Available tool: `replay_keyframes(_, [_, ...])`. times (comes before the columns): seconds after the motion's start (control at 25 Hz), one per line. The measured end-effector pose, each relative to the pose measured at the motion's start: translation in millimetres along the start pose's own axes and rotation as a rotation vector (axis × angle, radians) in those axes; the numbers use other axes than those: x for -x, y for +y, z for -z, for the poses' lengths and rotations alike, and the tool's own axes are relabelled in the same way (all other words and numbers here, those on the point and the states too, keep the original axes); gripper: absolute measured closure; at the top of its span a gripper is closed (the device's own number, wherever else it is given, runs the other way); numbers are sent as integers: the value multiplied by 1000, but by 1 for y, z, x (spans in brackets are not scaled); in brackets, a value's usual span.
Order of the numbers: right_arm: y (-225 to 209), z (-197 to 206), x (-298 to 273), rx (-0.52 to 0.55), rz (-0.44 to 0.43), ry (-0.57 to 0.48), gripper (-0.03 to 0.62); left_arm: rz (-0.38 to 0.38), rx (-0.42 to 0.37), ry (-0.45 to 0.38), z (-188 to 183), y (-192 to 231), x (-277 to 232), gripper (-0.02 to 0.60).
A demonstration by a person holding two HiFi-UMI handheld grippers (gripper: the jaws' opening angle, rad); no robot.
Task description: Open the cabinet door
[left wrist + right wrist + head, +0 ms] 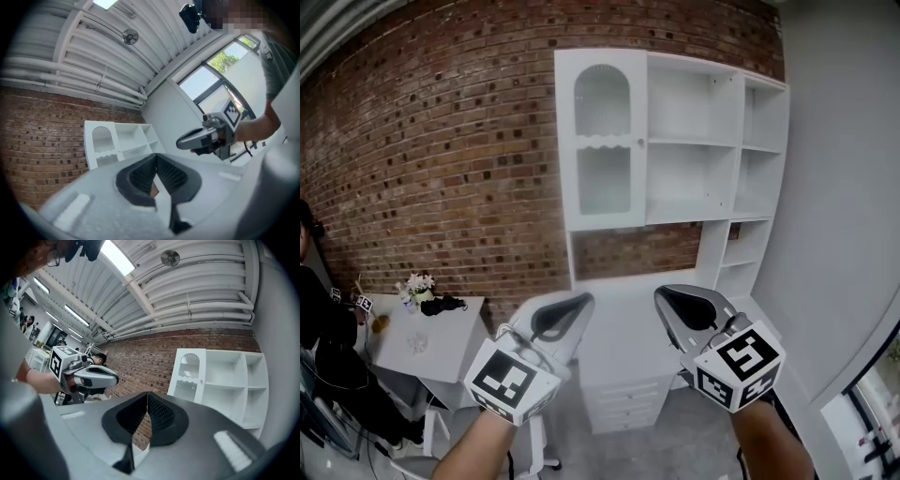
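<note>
A big red brick wall (441,141) fills the back. A tall white cabinet (694,169) stands against it at 12 o'clock. Its cabinet door (602,141), with an arched window, is shut. A small white counter (441,347) sits at 8 o'clock. The left claw (581,302) at 7 o'clock and the right claw (664,296) at 5 o'clock are both pinched together on nothing, well apart from the door. Each carries a cube (511,382) with black-and-white squares. A tiny knob (640,142) sits on the door's right edge.

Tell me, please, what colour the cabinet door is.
The cabinet door is white, with an arched pane on top; the head view shows it best.
</note>
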State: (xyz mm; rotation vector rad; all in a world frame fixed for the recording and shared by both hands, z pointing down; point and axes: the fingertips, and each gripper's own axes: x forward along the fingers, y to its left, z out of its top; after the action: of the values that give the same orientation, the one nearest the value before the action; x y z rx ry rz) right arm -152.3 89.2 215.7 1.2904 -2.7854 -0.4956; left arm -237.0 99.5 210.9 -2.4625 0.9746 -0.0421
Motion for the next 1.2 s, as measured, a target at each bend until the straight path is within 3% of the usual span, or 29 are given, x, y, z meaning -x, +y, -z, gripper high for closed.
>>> replay_keyframes(0.36, [-30,9,-15,16,-15,-9,586,0,31,10,20,6,-39,581])
replay_keyframes(1.2, [-198,80,-49,-32,-158,-43,586,-142,21,91,66,29,-211,581])
